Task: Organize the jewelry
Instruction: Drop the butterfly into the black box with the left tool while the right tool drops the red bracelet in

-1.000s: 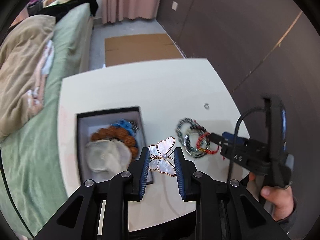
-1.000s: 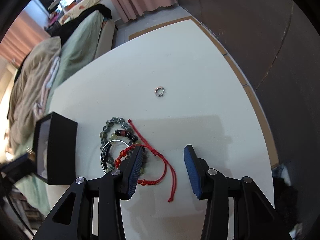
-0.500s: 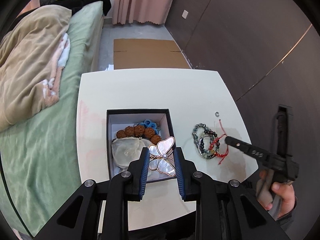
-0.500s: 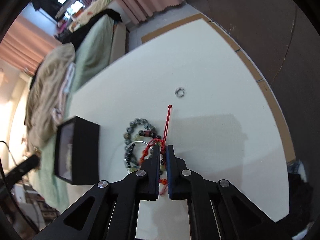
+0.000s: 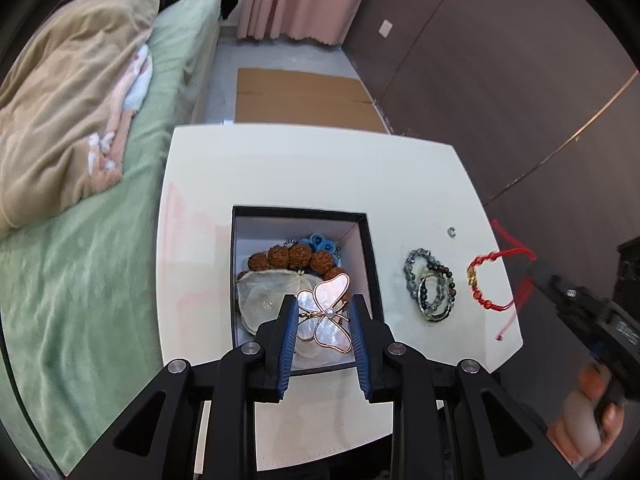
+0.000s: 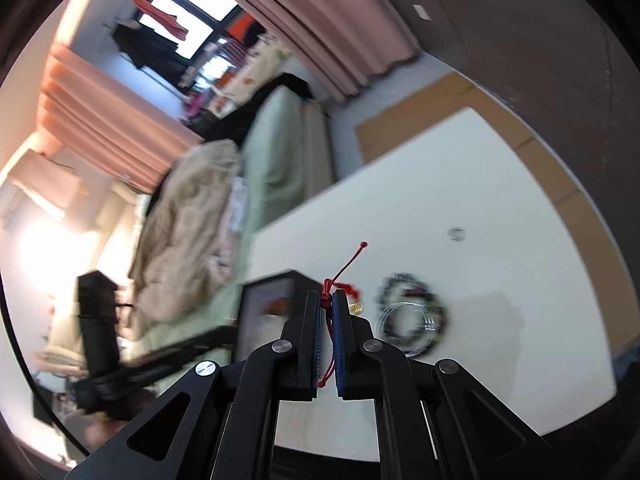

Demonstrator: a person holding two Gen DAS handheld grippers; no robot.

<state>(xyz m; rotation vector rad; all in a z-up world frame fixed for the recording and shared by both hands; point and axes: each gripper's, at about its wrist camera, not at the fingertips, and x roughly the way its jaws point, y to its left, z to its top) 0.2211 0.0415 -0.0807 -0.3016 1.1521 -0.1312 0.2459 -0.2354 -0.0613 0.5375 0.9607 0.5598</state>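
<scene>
My left gripper [image 5: 322, 305] is shut on a pearly butterfly brooch [image 5: 325, 312] and holds it over the near part of an open black box [image 5: 372, 256]. The box holds brown beads [image 5: 294, 257], a blue piece and a white pouch [image 5: 264, 300]. My right gripper [image 6: 327, 298] is shut on a red string bracelet [image 6: 334, 282], lifted above the white table [image 6: 500, 208]. The bracelet also shows hanging in the air in the left wrist view [image 5: 486, 280]. Dark beaded bracelets [image 5: 430, 286] lie on the table right of the box, and show in the right wrist view [image 6: 412, 316].
A small silver ring [image 5: 452, 232] lies on the table beyond the bracelets. A green bed [image 5: 80, 240] with a tan blanket runs along the table's left side. A dark wall [image 5: 500, 80] stands to the right. Cardboard [image 5: 300, 96] lies on the floor beyond.
My right gripper shut on the red string bracelet and lifted it off the table, swinging left. My left gripper carried the butterfly brooch from beside the box to above it.
</scene>
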